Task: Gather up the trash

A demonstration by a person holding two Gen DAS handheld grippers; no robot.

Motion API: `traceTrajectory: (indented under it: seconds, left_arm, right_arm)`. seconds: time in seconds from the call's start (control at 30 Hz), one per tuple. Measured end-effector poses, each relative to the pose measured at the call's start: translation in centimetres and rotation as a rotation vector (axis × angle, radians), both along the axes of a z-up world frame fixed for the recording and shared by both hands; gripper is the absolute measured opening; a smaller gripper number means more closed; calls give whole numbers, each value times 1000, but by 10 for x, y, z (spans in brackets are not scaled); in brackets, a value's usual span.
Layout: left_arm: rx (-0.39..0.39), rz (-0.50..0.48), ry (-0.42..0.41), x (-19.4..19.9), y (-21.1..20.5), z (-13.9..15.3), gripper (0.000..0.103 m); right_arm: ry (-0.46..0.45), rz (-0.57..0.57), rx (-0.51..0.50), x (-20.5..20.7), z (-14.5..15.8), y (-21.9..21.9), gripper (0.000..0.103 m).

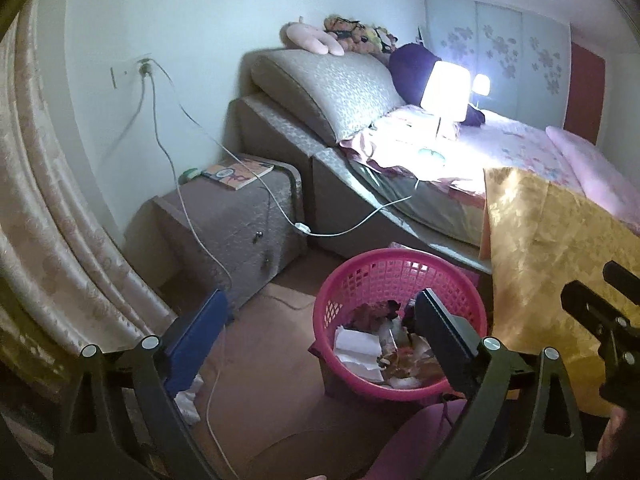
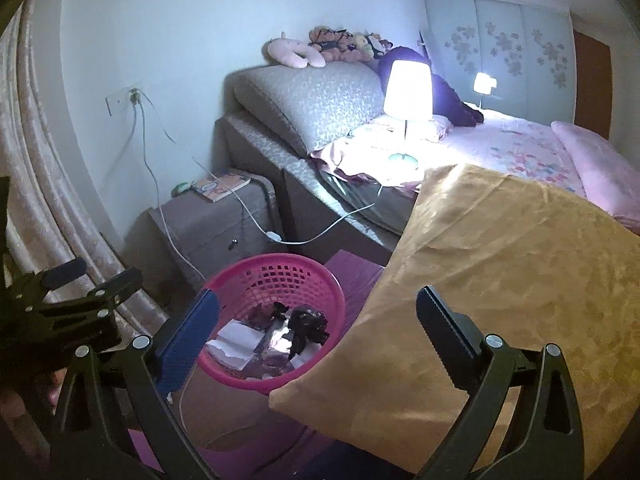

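A pink plastic basket stands on the brown floor beside the bed and holds paper and wrapper trash. It also shows in the right wrist view, with trash inside. My left gripper is open and empty, held above the floor with its right finger over the basket. A white crumpled piece lies on the floor under its left finger. My right gripper is open and empty, its fingers spanning the basket's rim and a gold cushion.
A nightstand with a book stands left of the bed. A lit lamp sits on the bed. White cables trail from a wall socket across the floor. A curtain hangs at left.
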State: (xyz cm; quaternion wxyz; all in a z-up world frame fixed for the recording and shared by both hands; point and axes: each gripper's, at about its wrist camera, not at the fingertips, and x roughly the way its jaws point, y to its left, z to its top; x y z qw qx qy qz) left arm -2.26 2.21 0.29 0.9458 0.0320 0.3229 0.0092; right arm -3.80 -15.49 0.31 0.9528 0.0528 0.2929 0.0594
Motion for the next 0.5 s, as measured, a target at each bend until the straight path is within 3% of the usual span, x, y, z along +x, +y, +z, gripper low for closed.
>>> traceTrajectory:
  seconds: [0.5]
  left_arm:
    - [13,2,-11,-4,-3,-11,92]
  right_arm:
    - [-25,-13,-3,-10,4,1,96]
